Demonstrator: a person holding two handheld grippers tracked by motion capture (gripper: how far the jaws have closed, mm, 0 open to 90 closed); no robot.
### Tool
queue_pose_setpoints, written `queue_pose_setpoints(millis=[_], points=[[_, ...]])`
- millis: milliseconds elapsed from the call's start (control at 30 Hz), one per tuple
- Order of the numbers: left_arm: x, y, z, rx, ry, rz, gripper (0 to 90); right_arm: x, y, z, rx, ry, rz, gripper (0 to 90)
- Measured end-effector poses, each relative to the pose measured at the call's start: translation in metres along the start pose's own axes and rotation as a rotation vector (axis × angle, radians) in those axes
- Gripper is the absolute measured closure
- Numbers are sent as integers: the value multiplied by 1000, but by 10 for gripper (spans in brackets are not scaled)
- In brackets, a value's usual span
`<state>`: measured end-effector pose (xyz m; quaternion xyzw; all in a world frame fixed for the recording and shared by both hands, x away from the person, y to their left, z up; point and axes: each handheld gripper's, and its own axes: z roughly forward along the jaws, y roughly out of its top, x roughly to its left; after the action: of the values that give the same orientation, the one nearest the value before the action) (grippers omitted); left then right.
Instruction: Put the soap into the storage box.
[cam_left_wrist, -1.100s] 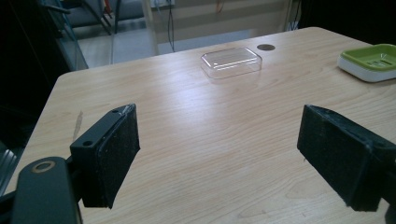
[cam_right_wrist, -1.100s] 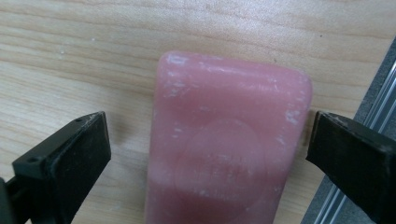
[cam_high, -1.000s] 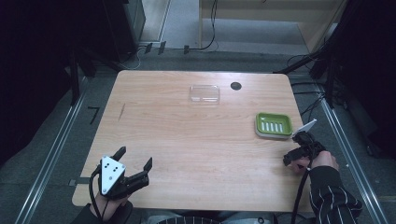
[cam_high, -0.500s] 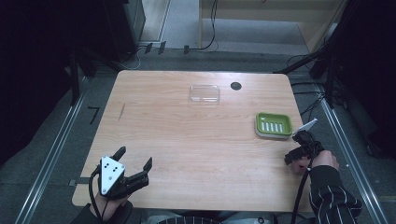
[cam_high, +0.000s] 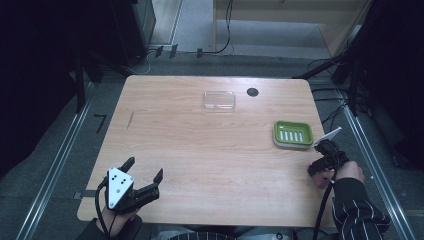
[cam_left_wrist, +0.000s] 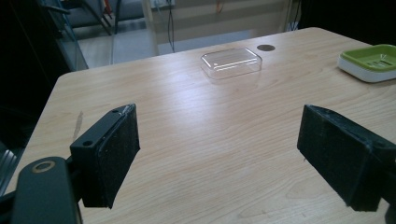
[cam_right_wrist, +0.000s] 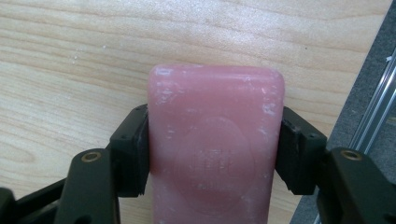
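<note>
A pink soap bar (cam_right_wrist: 215, 140) lies between the jaws of my right gripper (cam_right_wrist: 212, 156), whose black pads press both of its long sides. In the high view that right gripper (cam_high: 325, 159) hangs over the table's right edge, just below a green soap dish (cam_high: 293, 134). My left gripper (cam_high: 143, 176) rests at the near left corner, open and holding nothing; its pads (cam_left_wrist: 114, 151) stand wide apart. Ahead of it lie a clear plastic lid (cam_left_wrist: 231, 62) and the green soap dish (cam_left_wrist: 371, 62).
The clear lid (cam_high: 219, 100) sits at the table's far middle, beside a dark round cable hole (cam_high: 252, 92). The wooden table (cam_high: 200, 150) has bare wood across its middle. Metal rails run along the floor on both sides.
The right gripper has shifted slightly along the table's right edge. The left gripper has stayed put.
</note>
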<state>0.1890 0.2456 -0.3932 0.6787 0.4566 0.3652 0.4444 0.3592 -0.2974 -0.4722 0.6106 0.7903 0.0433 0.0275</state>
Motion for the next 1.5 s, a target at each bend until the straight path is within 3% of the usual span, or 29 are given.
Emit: queue_pose_setpoints(millis=[567, 1000, 1500], points=[[0, 0, 0, -1, -1, 0, 133, 1, 2, -1, 9, 1, -58, 393], [0, 0, 0, 1, 1, 0, 133, 2, 7, -14, -4, -21, -113, 392], [1, 0, -1, 2, 3, 0, 134, 13, 19, -25, -12, -37, -179, 393]])
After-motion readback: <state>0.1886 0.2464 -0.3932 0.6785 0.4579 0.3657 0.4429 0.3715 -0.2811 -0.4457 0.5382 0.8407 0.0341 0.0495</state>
